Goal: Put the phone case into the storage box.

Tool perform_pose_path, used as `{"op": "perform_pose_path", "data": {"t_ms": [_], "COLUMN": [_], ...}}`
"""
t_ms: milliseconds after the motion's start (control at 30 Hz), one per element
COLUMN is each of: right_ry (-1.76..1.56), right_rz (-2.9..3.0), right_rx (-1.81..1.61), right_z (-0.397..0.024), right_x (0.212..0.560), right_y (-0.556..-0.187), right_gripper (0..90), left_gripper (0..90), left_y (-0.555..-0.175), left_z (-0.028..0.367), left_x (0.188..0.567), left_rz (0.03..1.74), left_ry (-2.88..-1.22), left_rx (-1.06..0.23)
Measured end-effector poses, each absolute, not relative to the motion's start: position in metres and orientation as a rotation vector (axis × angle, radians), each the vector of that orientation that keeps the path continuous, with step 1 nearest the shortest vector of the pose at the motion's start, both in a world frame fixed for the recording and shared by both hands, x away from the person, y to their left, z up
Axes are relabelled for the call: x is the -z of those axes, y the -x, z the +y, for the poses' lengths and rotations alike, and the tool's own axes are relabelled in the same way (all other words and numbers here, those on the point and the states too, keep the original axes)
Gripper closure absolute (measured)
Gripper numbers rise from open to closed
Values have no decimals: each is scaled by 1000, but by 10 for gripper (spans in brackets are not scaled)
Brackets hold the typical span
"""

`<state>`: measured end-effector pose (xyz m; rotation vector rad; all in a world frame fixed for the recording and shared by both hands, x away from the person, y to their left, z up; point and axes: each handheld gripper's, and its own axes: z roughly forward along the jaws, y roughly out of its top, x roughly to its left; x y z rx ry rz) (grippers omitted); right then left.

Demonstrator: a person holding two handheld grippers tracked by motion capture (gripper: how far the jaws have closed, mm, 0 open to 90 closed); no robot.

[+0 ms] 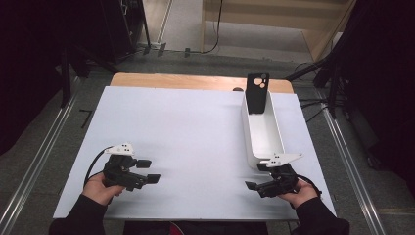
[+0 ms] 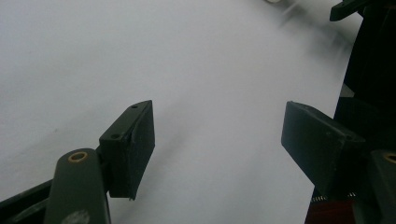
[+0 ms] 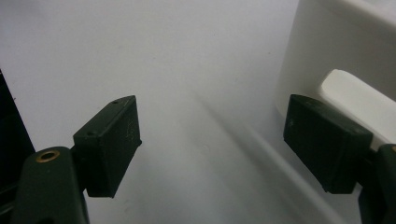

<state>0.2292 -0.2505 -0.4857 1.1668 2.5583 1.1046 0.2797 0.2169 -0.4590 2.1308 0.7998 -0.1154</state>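
A white oblong bin (image 1: 265,131) stands on the right part of the white table (image 1: 186,132). A black phone case (image 1: 257,93) with camera cut-outs leans upright at the bin's far end. My left gripper (image 1: 148,171) rests low near the front left, open and holding nothing. In the left gripper view its jaws (image 2: 219,140) stand wide apart over bare white surface. My right gripper (image 1: 255,176) sits just in front of the bin's near end, open and holding nothing. In the right gripper view the gripper (image 3: 210,140) has the bin's wall (image 3: 322,42) beside its right jaw.
A strip of wooden tabletop (image 1: 195,81) shows beyond the white sheet. Metal rails (image 1: 34,166) run along both sides of the table on the floor. Black stands and cables (image 1: 337,83) crowd the far right. The right gripper's jaw tip (image 2: 348,7) shows at the top right of the left gripper view.
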Motion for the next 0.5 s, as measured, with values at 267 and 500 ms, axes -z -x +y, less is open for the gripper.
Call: {"op": "perform_pose_path", "data": {"t_ms": [267,500], "right_ry": [-1165,-1180], "right_rz": [2561,2568], "right_rx": [-1106,-1090], "right_z": [-251,-251], "right_x": [486,487], "right_y": [-230,-230], "right_gripper": [171,172], "left_gripper": [253,252], "left_y": [-280,-281], "left_z": [217,217], "left_x": [459,459], "left_rz": [799,802], "left_ry": [-2134,-2139], "left_rx": [115,116]}}
